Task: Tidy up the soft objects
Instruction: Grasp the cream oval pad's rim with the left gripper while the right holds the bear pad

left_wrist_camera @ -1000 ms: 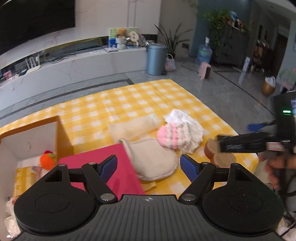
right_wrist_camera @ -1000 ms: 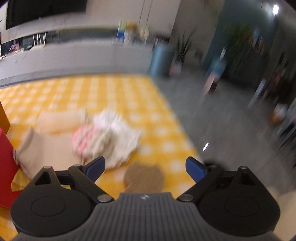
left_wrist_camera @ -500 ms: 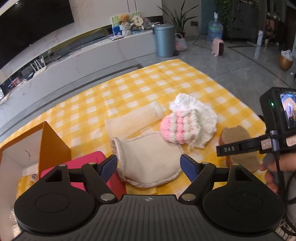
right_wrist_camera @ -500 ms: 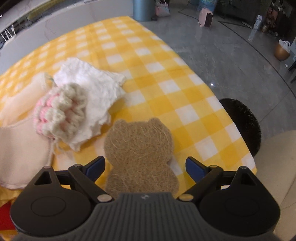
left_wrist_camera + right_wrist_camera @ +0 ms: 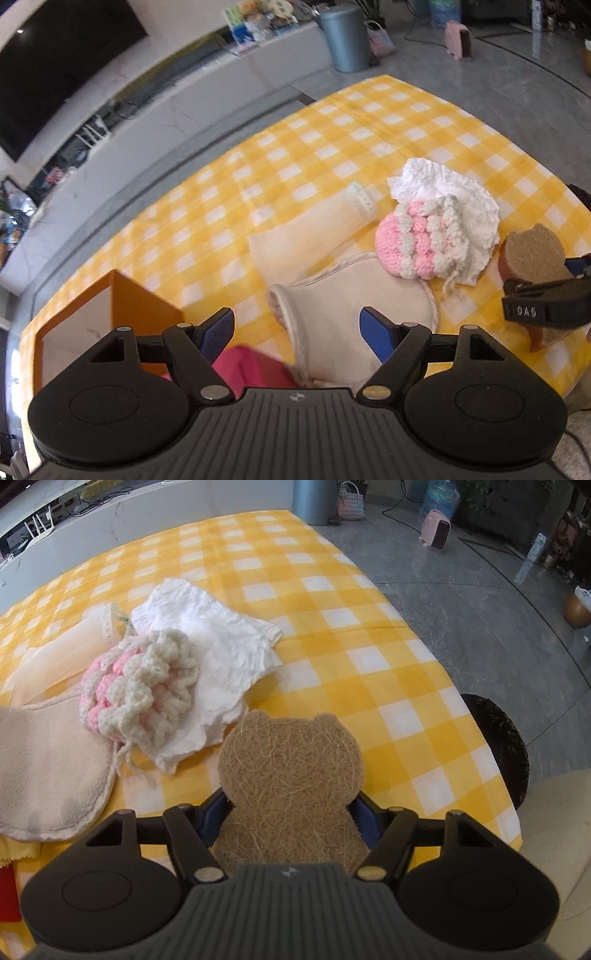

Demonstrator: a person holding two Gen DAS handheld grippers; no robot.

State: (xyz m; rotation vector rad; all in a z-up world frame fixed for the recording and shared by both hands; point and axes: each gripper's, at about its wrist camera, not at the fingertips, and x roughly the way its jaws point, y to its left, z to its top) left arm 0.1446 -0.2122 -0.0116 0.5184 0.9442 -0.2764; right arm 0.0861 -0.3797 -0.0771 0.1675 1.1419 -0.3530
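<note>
On the yellow-checked surface point(image 5: 369, 672), near its right front corner, my right hand-held gripper point(image 5: 291, 818) is pinching the brown bear-shaped sponge point(image 5: 291, 775) at its narrow waist, one blue pad on each side. The bear's head and ears point away from me, and from the left wrist view the sponge point(image 5: 535, 254) looks tilted, its head end low toward the cloth and its other end raised in the grip.

My left hand-held gripper point(image 5: 297, 334) hangs with its fingers spread apart and nothing between them, above the beige fabric pouch point(image 5: 351, 314). Just beside the pouch on its left, a pink cloth point(image 5: 251, 369) shows under my fingers, and further left stands an orange box point(image 5: 147, 306) with its opening toward me.

The pink-and-cream crocheted piece point(image 5: 140, 686) lies on the crumpled white cloth point(image 5: 218, 642), touching the pouch's far edge. A pale folded sleeve-like cloth point(image 5: 310, 236) lies behind them. The white cloth's near edge is just beside the bear's head; I cannot tell whether they touch.
</note>
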